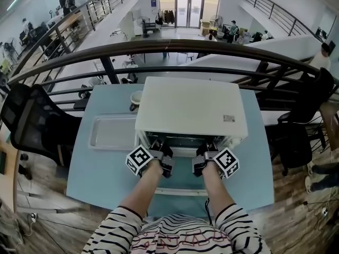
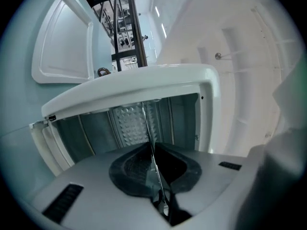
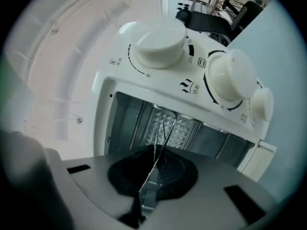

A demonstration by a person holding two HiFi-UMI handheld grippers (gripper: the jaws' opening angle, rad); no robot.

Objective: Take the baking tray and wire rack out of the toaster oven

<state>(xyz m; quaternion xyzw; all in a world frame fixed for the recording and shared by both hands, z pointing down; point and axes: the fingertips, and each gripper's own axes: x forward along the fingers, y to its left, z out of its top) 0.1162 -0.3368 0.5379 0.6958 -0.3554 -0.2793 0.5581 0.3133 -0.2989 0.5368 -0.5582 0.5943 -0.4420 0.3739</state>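
Note:
A white toaster oven point(image 1: 190, 107) stands on the pale blue table with its door point(image 1: 183, 180) folded down toward me. Both grippers reach level into its mouth. My left gripper point(image 1: 159, 155) is shut on a thin wire of the wire rack point(image 2: 152, 138), which runs on edge between the pads. The right gripper point(image 1: 204, 157) is shut on a bent wire loop of the same rack point(image 3: 162, 133). The rest of the rack lies inside the dark oven cavity point(image 2: 129, 123). The baking tray point(image 1: 112, 132) lies flat on the table left of the oven, also seen as the tray point(image 2: 62, 42).
A cup point(image 1: 136, 98) stands behind the tray, beside the oven's left rear corner. Round control knobs point(image 3: 158, 42) sit on the oven's right panel. A black chair point(image 1: 32, 123) is left of the table, and a dark railing point(image 1: 175, 49) curves behind it.

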